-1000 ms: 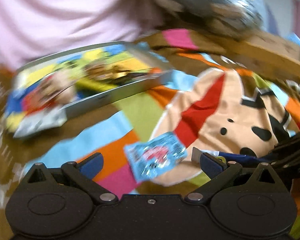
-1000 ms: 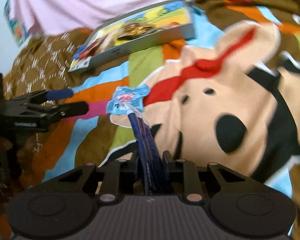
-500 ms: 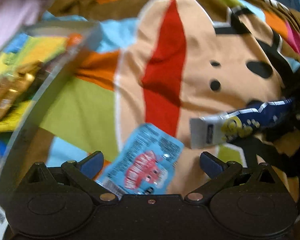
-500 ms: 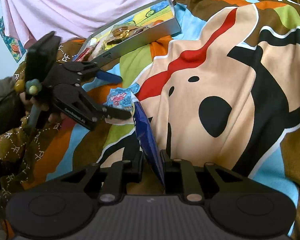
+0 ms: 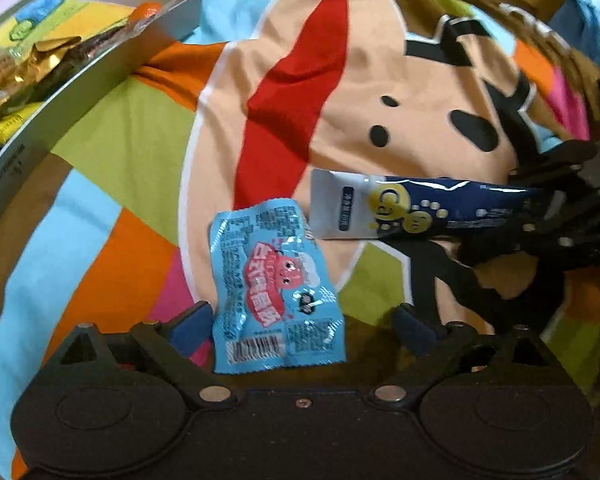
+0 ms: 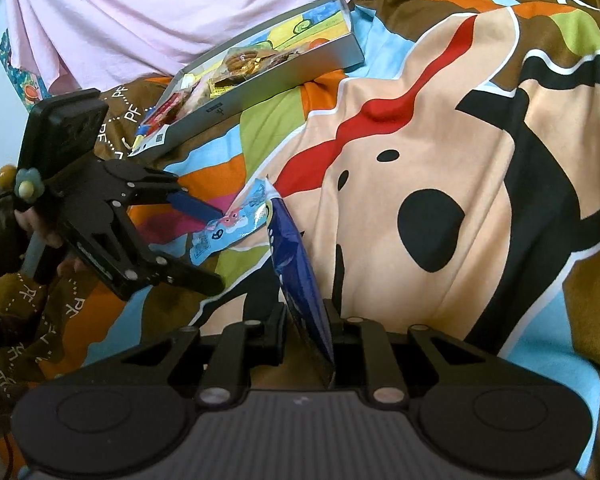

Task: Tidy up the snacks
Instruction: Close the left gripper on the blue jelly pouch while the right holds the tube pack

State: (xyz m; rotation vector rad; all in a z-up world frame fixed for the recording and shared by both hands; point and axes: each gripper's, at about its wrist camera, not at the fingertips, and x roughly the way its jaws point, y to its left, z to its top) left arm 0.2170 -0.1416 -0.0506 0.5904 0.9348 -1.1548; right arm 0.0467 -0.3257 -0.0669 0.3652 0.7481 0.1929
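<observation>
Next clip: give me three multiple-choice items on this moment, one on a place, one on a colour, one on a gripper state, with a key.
1. Where does the light blue snack packet lie?
A. in the tray
B. on the blanket between the left gripper's open fingers
C. in the right gripper

2. What colour is the long packet in the right gripper?
A. dark blue
B. green
C. red

3. How is the left gripper?
A. shut on the tray
B. shut and empty
C. open

Key: B, it lies flat on the blanket; A, navy wrapper; C, its fingers stand apart.
</observation>
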